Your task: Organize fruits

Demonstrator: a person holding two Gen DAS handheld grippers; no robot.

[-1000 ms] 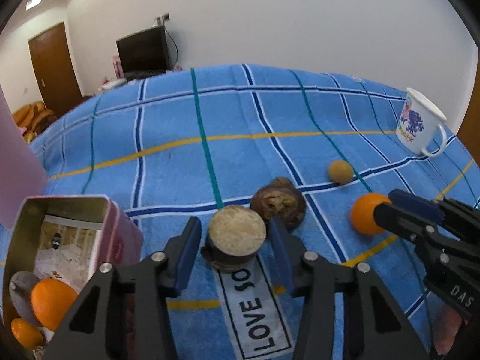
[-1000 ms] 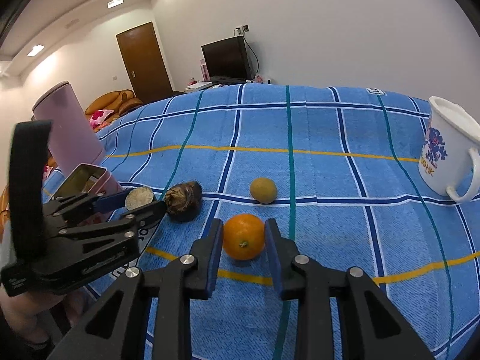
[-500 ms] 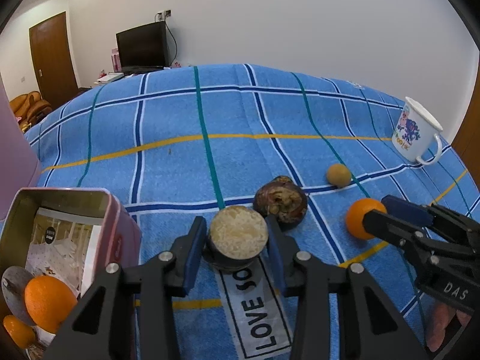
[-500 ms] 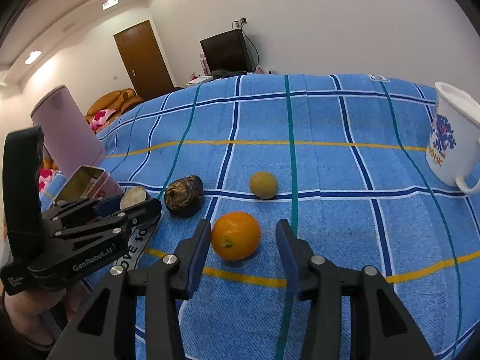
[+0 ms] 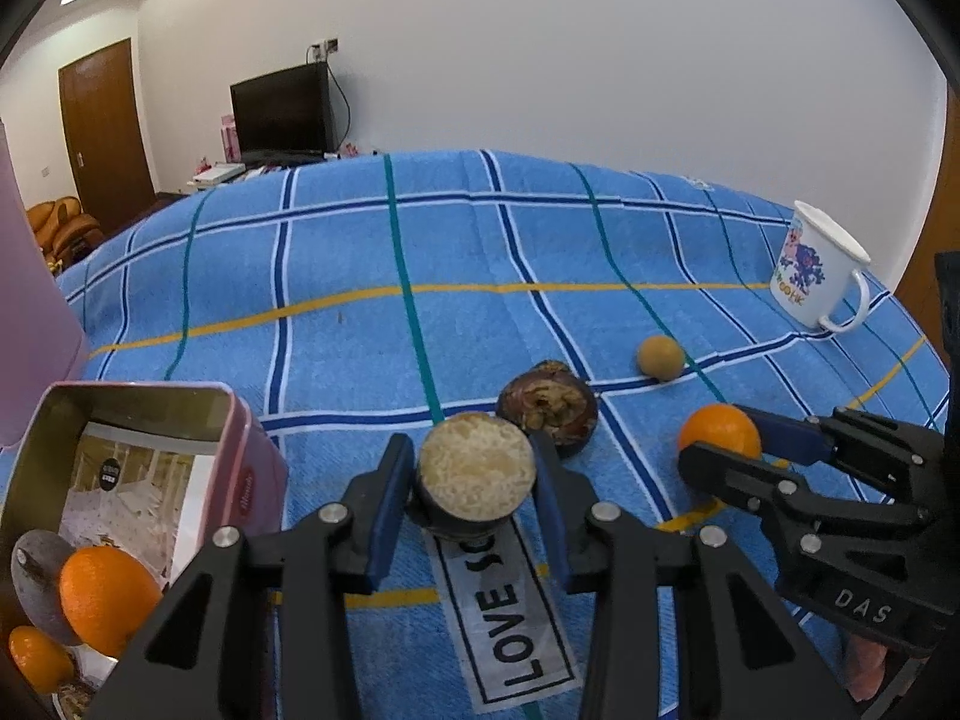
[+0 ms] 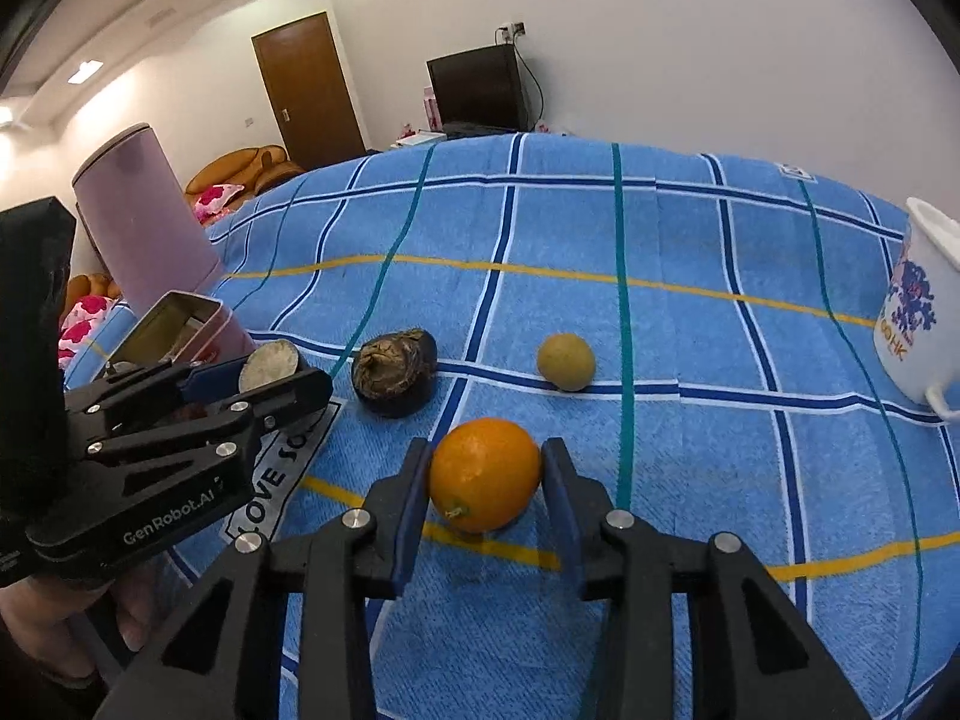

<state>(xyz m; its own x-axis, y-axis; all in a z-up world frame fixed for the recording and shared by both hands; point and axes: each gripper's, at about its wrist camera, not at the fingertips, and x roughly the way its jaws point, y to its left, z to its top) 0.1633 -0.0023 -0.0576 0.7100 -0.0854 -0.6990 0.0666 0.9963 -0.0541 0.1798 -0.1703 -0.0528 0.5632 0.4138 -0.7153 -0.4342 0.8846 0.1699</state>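
My left gripper is shut on a dark half fruit with a pale cut face, just above the blue checked cloth; it also shows in the right wrist view. My right gripper is shut on an orange, seen in the left wrist view too. A second dark half fruit and a small tan round fruit lie on the cloth. A pink tin at lower left holds two oranges.
A white printed mug stands at the far right. A tall pink cylinder stands at the left behind the tin. A "LOVE" label strip lies on the cloth under my left gripper.
My left gripper closed on the cut half fruit and raised it slightly. My right gripper opened half a second ago and has closed again on the orange.
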